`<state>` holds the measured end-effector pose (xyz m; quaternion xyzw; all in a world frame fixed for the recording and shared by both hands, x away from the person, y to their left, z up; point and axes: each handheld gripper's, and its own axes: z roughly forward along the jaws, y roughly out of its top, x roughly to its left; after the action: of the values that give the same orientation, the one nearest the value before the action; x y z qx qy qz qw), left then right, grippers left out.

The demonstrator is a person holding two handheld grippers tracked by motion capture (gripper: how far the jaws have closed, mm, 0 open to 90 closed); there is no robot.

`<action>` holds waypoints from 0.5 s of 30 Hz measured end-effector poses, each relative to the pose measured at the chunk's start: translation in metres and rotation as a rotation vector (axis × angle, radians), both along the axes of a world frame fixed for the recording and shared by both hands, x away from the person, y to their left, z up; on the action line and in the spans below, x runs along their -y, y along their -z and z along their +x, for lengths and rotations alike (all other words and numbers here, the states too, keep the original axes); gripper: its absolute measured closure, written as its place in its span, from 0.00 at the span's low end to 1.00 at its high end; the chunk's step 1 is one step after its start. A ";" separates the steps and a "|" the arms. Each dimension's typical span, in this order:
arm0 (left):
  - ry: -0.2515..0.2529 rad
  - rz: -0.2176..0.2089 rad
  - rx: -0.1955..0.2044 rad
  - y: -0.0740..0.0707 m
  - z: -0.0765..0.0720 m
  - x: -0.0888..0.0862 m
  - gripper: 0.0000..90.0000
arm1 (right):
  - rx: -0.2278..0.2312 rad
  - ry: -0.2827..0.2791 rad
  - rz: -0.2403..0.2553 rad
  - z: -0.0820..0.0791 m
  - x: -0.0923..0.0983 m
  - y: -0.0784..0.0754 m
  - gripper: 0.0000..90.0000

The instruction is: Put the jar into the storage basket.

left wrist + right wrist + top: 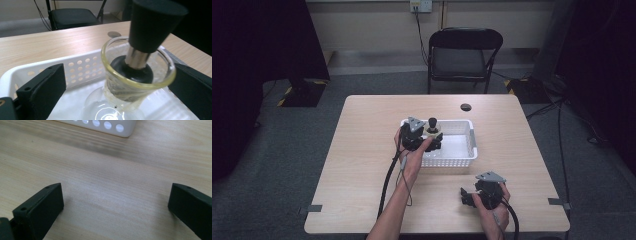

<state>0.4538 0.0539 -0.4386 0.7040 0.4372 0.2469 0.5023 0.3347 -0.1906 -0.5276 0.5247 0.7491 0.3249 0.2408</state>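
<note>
A clear glass vessel point(135, 85) with a yellowish rim stands inside a white perforated basket point(472, 141) at the table's middle. A stopper-like piece with a black top point(152, 22) and a metal stem sits in its mouth. My left gripper point(116, 72) is open around the glass, with a wide gap at the left jaw and the right jaw close beside the rim. In the high view the left gripper point(432, 139) reaches over the basket's left end. My right gripper point(465, 196) hovers low over the bare wood near the front right, open, with nothing between its jaws point(116, 188).
The wooden table point(372, 150) has a round cable hole point(466, 107) near its far edge. A black folding chair point(464, 55) stands behind the table. The basket's corner point(110, 126) lies just beyond the right gripper.
</note>
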 end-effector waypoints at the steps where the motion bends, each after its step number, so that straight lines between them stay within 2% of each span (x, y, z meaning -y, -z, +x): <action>1: 0.000 0.000 0.000 0.000 0.000 0.000 0.01 | 0.000 0.000 0.000 0.000 0.000 0.000 0.00; 3: -0.009 0.000 -0.004 -0.002 -0.002 -0.001 0.01 | 0.000 0.000 0.000 0.000 0.000 0.000 0.00; 4: -0.010 -0.006 0.009 -0.004 -0.005 -0.003 0.01 | 0.000 0.000 0.000 0.000 0.000 0.000 0.00; 7: -0.016 -0.002 0.003 -0.007 -0.008 -0.006 0.01 | 0.000 0.000 0.000 0.000 0.000 0.000 0.00; 12: -0.026 -0.017 0.026 -0.013 -0.020 -0.014 0.01 | 0.000 0.000 0.000 0.000 0.000 0.000 0.00; 15: -0.032 -0.013 0.020 -0.014 -0.023 -0.017 0.01 | 0.000 0.000 0.000 0.000 0.000 0.000 0.00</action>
<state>0.4303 0.0712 -0.4244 0.6912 0.4447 0.2592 0.5072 0.3348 -0.1906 -0.5276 0.5249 0.7489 0.3249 0.2409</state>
